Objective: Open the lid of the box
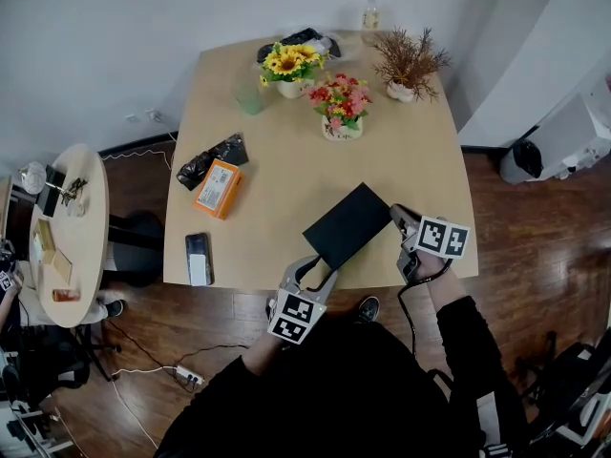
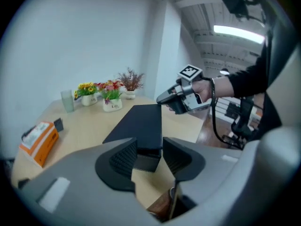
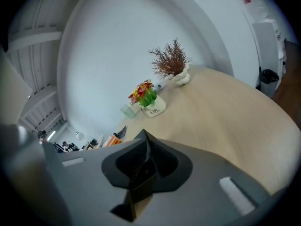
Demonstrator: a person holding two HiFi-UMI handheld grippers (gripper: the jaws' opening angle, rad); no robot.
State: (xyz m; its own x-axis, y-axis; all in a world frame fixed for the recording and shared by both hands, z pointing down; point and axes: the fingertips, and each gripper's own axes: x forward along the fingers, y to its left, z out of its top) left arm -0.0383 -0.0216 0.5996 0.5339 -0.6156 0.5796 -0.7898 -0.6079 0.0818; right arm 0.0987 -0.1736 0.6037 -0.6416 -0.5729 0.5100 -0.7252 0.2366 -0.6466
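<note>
1. At the near edge of the tabletop point(image 1: 286, 218), the left gripper point(image 1: 320, 267) holds its jaws spread either side of the near corner of the black box point(image 1: 348, 225).
2. The right gripper point(image 1: 399, 218) pinches the box's right corner.
3. A phone point(image 1: 199, 258), then an orange packet point(image 1: 219, 188), lie by the left edge.
4. Flower pots point(image 1: 342, 127) stand near the far edge, well apart from the box.

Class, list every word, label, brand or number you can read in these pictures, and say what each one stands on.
"Life": on the white pot of red and pink flowers.
Orange rectangular box: its white label carries print, but it is too small to read.
Nothing else in any view is legible.
</note>
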